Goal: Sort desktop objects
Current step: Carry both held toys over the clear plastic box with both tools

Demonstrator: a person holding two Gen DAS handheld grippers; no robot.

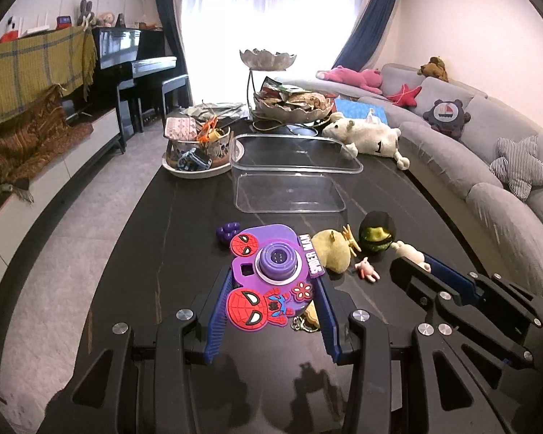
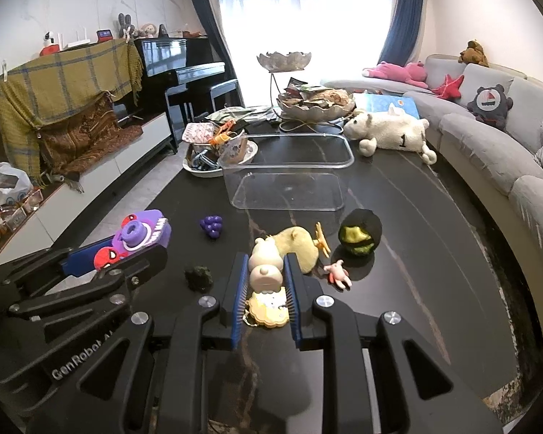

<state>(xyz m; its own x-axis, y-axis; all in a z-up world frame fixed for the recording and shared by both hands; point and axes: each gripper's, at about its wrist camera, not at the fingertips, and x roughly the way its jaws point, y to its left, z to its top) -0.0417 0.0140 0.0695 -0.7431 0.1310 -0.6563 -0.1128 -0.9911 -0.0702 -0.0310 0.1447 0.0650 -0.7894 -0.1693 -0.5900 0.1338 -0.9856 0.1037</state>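
The purple toy camera [image 1: 271, 264] carries a side tag reading "SPIDER MAN" in white letters; in the right wrist view only part of that lettering shows and cannot be made out. The white plush [image 1: 369, 135] lying on the table [image 1: 184, 224] bears a black "1" on its flank. The left tool [image 2: 101, 264] has "GenRobot" printed on its black body, followed by what may be "AI", cut off at the edge.

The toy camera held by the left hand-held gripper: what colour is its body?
Purple toy camera; clearest in the left wrist view.

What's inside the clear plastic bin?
Nothing visible inside the clear bin; the dark table shows through its bottom. In the right wrist view, its far-left corner is blocked by a patterned bowl.
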